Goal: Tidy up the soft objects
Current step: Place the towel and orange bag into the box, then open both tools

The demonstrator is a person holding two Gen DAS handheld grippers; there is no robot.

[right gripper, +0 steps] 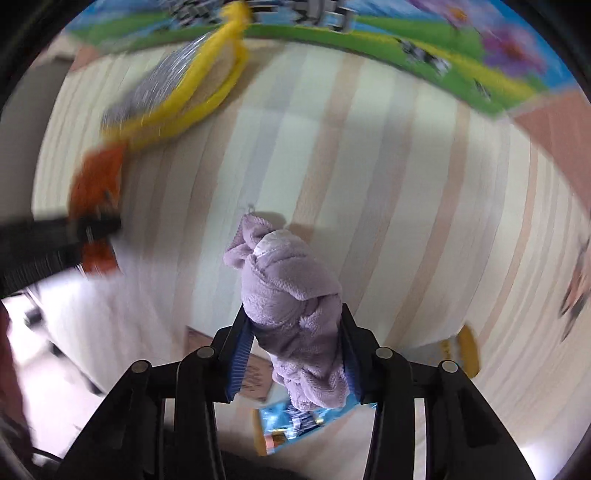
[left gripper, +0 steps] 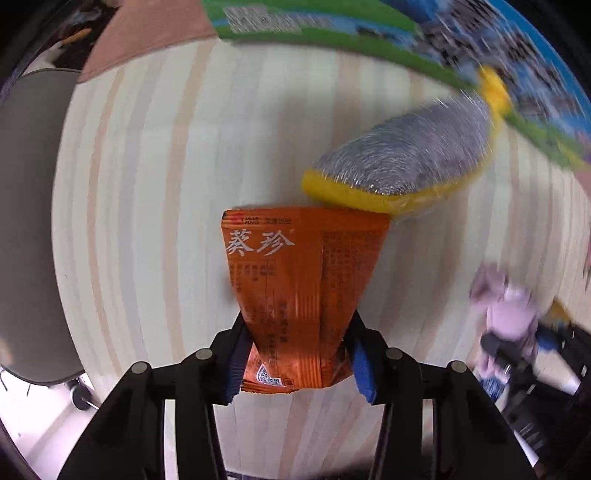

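Observation:
My left gripper [left gripper: 297,354] is shut on an orange snack packet [left gripper: 303,277] with white Chinese lettering and holds it above the striped wooden table [left gripper: 155,184]. A yellow sponge with a silver scouring top [left gripper: 402,166] lies just beyond the packet; it also shows in the right wrist view [right gripper: 177,92]. My right gripper [right gripper: 295,350] is shut on a rolled lilac fleece cloth [right gripper: 291,295]. The cloth shows blurred in the left wrist view [left gripper: 506,310]. The packet and the left gripper show blurred at the left of the right wrist view [right gripper: 98,192].
A colourful picture mat with green and blue bands [left gripper: 332,26] lies along the far side of the table, also in the right wrist view [right gripper: 424,48]. A grey chair [left gripper: 29,221] stands left of the table. A blue packet [right gripper: 291,421] lies near the table's front edge.

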